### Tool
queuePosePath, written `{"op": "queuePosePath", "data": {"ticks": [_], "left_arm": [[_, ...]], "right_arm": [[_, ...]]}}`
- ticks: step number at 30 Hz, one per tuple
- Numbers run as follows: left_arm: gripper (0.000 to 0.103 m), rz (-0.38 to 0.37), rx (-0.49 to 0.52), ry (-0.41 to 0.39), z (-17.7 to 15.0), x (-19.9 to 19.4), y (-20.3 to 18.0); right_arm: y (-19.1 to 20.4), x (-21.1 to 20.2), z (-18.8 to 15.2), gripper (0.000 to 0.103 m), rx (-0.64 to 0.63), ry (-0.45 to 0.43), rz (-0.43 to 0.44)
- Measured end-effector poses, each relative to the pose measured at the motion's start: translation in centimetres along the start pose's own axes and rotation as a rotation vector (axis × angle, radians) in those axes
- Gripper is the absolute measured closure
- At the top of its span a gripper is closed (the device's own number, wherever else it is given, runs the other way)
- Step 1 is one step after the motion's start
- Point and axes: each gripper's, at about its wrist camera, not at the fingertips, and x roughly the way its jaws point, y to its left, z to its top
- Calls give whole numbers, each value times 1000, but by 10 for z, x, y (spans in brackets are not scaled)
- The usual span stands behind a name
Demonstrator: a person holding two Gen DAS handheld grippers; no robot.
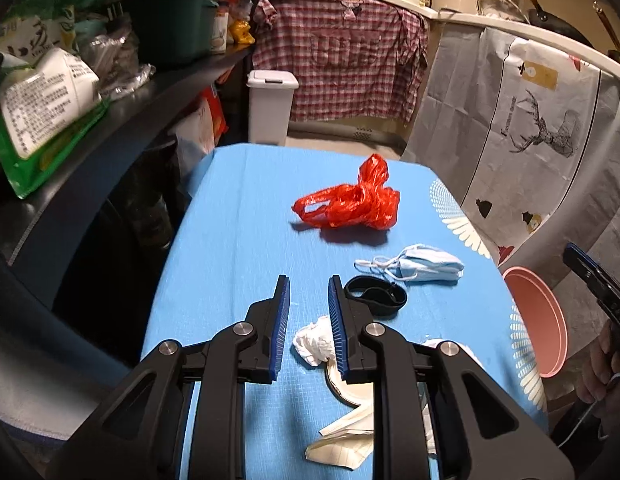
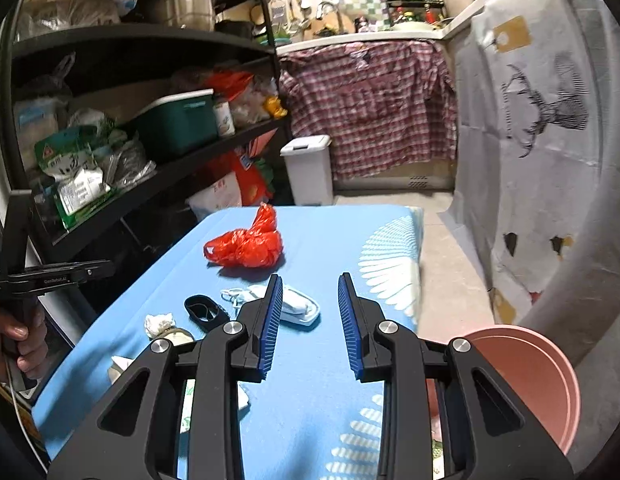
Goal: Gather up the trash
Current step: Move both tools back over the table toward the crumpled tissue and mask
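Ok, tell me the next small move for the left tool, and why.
Probably ease the left tool slightly right and down onto the crumpled tissue. Its jaws stand open and empty above the blue tabletop, and the tissue lies just under the right-hand finger, the nearest piece of trash. The pink bin waits off the table's right edge.

Pink bin (image 2: 550, 380) partly behind right tool (image 2: 307, 320)

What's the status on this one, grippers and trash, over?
Left gripper and right gripper open, empty. Red bag, face mask, crumpled tissue untouched on blue table. Nothing blocking.
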Motion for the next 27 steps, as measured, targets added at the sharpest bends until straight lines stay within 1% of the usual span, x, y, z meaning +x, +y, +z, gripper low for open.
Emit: {"op": "queuePosePath", "data": {"ticks": [6, 14, 15, 17, 18, 23, 27], "left_arm": [[83, -8, 19, 62, -9, 19, 0], [82, -30, 30, 168, -20, 49, -1], [82, -36, 33, 183, -21, 53, -2], [76, -34, 42, 203, -24, 58, -3], [72, -33, 45, 211, -25, 60, -4], [71, -35, 41, 265, -30, 74, 0], [70, -40, 44, 278, -33, 78, 2]], "right_arm": [[9, 32, -4, 73, -28, 51, 18], [12, 71, -8, 73, -43, 116, 39], [13, 76, -8, 72, -46, 124, 44], [15, 83, -9, 72, -56, 143, 53], [16, 89, -11, 72, -66, 156, 56], [15, 108, -13, 70, -72, 194, 52], [13, 124, -15, 70, -76, 226, 44]]}}
